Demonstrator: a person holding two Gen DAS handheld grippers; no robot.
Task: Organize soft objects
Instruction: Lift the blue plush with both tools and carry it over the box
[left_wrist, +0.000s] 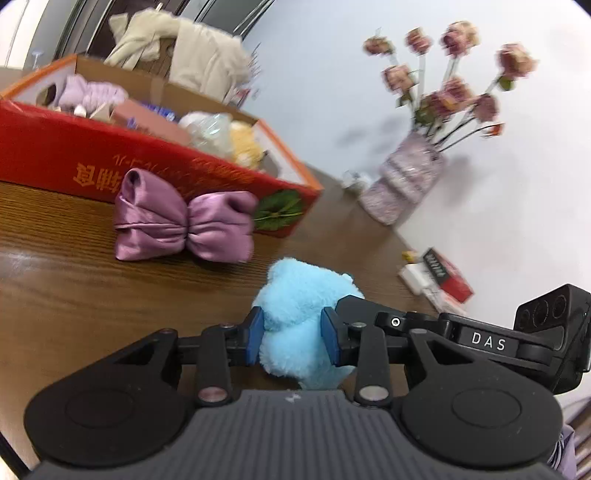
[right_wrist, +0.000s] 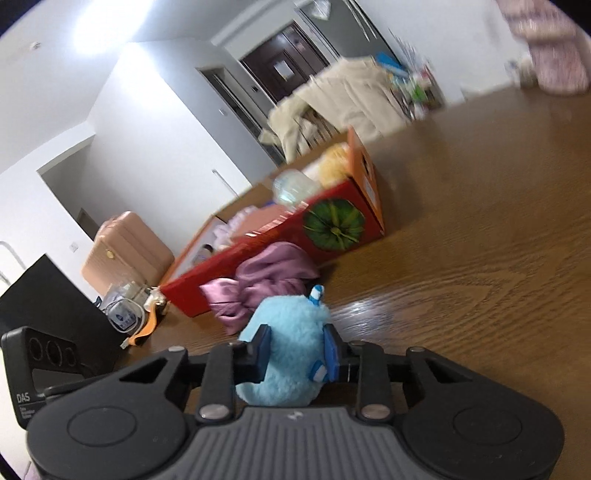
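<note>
Both grippers, left gripper and right gripper, clench the blue plush toy; the purple bow cushion awaits beside the part-filled red box on the desk.

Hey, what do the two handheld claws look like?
Both match: the left claw and right claw have black linkage arms, blue pads, silver pivot pins and a ribbed grey body. Each carries a black side module marked DAS.
</note>
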